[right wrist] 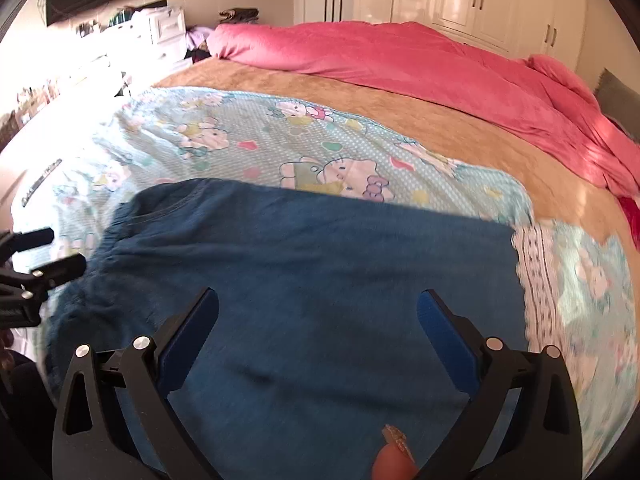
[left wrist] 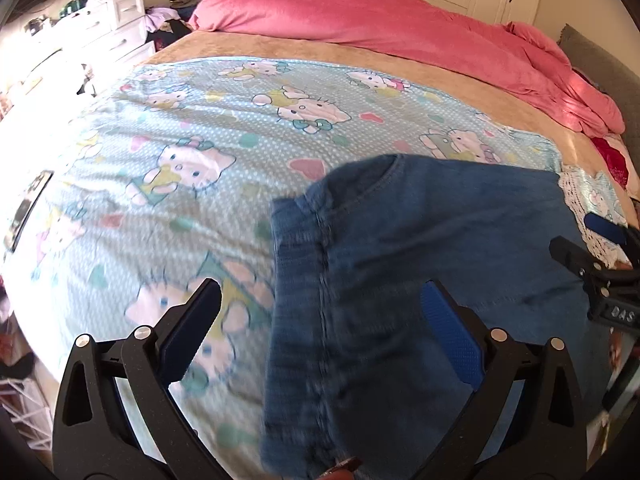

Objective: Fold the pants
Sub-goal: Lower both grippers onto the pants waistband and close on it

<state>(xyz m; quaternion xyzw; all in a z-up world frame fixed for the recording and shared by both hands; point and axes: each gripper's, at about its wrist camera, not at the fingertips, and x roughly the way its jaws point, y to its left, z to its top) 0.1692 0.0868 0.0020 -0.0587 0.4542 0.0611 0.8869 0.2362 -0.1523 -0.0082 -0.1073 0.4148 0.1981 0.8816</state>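
Pants (right wrist: 304, 264) flat on cartoon sheet (left wrist: 180, 152); pink duvet (left wrist: 400, 28) beyond.

Bed (right wrist: 460, 132), covered in a tan plush spread. Pink duvet (right wrist: 400, 56) bunched in a long ridge along the far side, running toward the headboard end at right. Nearer, a light blue cartoon-cat sheet (left wrist: 192, 152) spread flat over the tan, slightly rippled, its white lace edge showing at right. Blue denim pants (right wrist: 312, 264) lie on that sheet at the near edge, folded, elastic waistband at left.
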